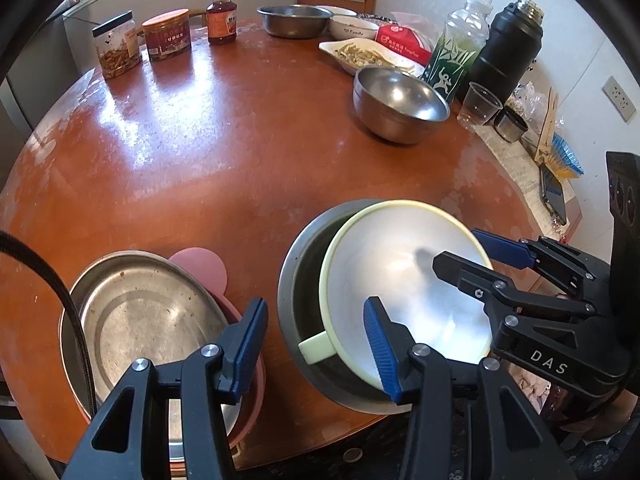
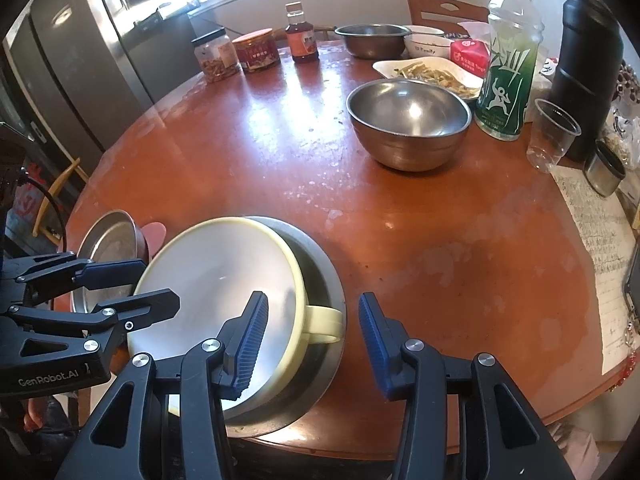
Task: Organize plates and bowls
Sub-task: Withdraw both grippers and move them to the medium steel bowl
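A cream bowl [image 1: 400, 280] with a steel inside and side handles lies tilted in a wider steel basin [image 1: 296, 280] at the table's near edge. My left gripper [image 1: 316, 350] is open astride one cream handle [image 1: 316, 350], with one pad inside the bowl. My right gripper [image 2: 312, 344] is open too; its pads stand either side of the other handle [image 2: 324, 324] and do not press it. Each gripper shows in the other's view: the right gripper [image 1: 468, 252], the left gripper [image 2: 140, 284]. A steel plate [image 1: 148, 320] rests in a pink bowl [image 1: 256, 380] to the left. A steel bowl [image 2: 408, 124] stands mid-table.
At the back of the round brown table [image 1: 220, 140] stand jars [image 1: 116, 46], a sauce bottle [image 1: 221, 14], a steel basin [image 1: 294, 20], a white bowl [image 1: 352, 28] and a plate of food [image 1: 360, 54]. On the right are a green bottle [image 2: 508, 60], a black flask [image 2: 588, 64], a plastic cup [image 2: 554, 132] and papers [image 2: 600, 240].
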`<move>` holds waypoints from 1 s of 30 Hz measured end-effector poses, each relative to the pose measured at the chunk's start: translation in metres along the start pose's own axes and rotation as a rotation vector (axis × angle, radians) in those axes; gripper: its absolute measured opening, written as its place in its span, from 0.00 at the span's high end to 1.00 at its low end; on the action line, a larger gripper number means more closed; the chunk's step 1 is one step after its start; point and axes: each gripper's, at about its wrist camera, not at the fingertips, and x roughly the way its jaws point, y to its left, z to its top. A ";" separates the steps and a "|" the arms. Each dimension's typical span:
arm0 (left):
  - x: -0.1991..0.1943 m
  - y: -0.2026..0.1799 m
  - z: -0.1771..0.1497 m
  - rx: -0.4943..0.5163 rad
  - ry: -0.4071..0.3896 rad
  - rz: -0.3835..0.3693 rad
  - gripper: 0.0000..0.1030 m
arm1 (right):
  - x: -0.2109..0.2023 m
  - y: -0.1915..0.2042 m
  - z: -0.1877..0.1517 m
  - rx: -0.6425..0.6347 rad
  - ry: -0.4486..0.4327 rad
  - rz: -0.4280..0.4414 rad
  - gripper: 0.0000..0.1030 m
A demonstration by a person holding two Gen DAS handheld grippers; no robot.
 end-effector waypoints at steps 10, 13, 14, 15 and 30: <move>-0.009 0.002 0.003 -0.026 -0.038 -0.018 0.51 | -0.009 -0.001 0.001 0.008 -0.024 0.005 0.47; -0.014 0.003 0.004 -0.034 -0.056 -0.024 0.50 | -0.012 -0.002 0.000 0.011 -0.034 0.005 0.47; -0.016 0.003 0.005 -0.036 -0.061 -0.024 0.50 | -0.014 -0.003 0.000 0.014 -0.037 0.005 0.47; -0.018 0.004 0.006 -0.039 -0.067 -0.026 0.50 | -0.016 -0.004 0.001 0.016 -0.041 0.004 0.47; -0.033 -0.008 0.033 -0.029 -0.116 -0.033 0.49 | -0.042 -0.031 0.012 0.069 -0.115 -0.007 0.47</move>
